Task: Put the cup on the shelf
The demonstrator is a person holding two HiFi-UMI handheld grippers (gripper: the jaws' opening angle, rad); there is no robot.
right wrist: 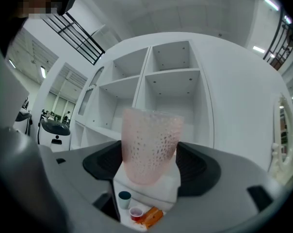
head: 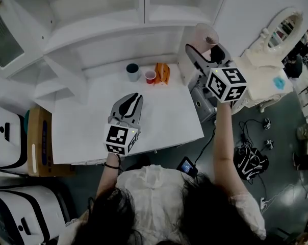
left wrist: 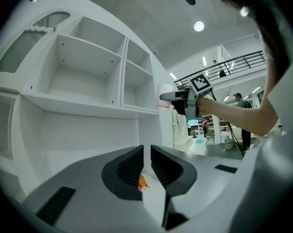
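Observation:
A pale pink dimpled cup (right wrist: 150,145) stands upright between the jaws of my right gripper (right wrist: 151,165), which is shut on it. In the head view the same cup (head: 206,39) is lifted high at the right end of the white shelf unit (head: 103,34), with the right gripper (head: 202,55) beneath it. The open shelf compartments (right wrist: 173,89) lie straight ahead of the cup. My left gripper (head: 128,106) rests low over the white tabletop (head: 164,121); its jaws stand almost together with nothing between them (left wrist: 145,166).
At the back of the tabletop stand a dark blue cup (head: 132,71), a small red cup (head: 150,77) and an orange packet (head: 162,73). A white ornate mirror stand (head: 274,45) is at the right. Cardboard box (head: 39,142) and white machines sit on the left floor.

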